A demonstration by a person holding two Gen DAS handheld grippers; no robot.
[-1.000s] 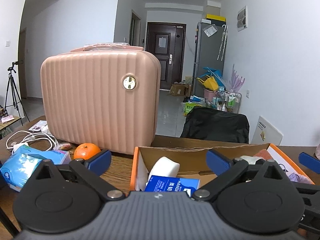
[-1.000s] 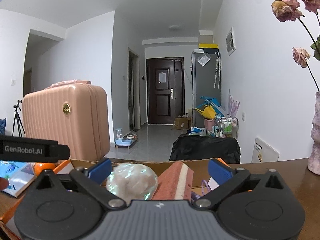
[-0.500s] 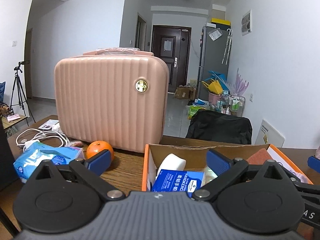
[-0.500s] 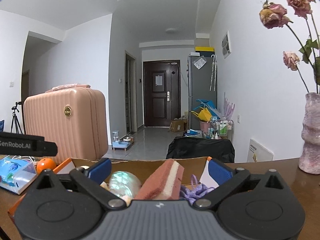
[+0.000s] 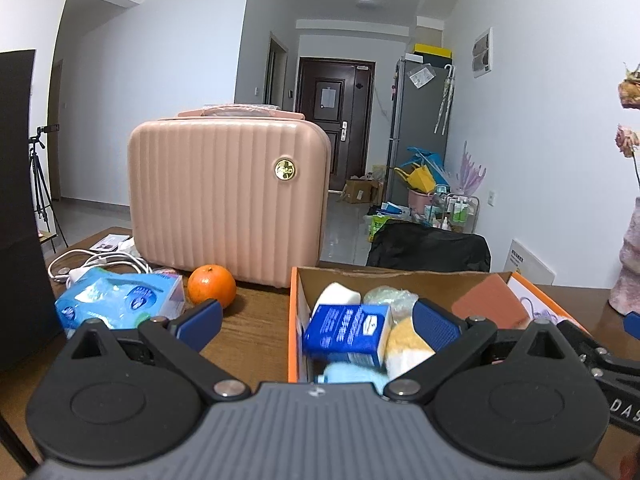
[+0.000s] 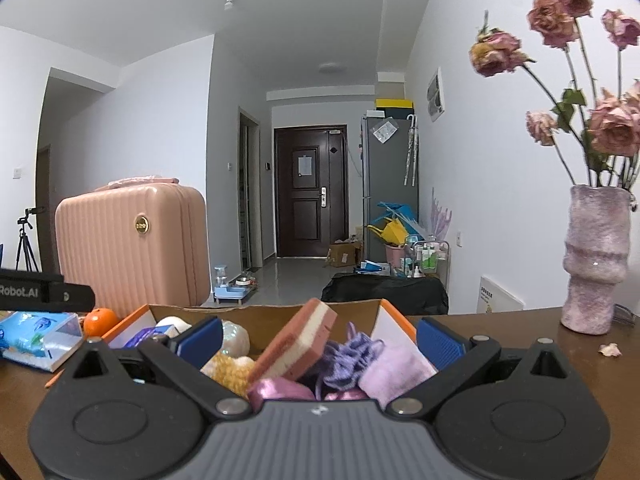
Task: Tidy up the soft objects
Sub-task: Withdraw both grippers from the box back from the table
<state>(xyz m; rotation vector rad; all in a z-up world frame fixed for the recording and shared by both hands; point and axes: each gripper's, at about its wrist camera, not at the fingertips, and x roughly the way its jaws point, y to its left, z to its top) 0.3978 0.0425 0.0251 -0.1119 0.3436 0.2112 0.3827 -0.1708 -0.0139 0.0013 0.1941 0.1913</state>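
Nearest, the left gripper is held spread wide and empty over the near left corner of the cardboard box; the right gripper is likewise parted, nothing clasped, poised above the purple yarn. The soft things are gathered inside the box, the sponge propped on edge. Beyond, on the worktop, a tissue pack and an orange are left outside, probably the pack awaiting collection. Behind them the pink case is stood upright.

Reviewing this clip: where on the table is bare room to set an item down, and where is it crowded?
Bare wood lies between the orange and the box, and between the box and the vase, apart from one petal. The box is packed, and the tissue pack and cables crowd the left side.
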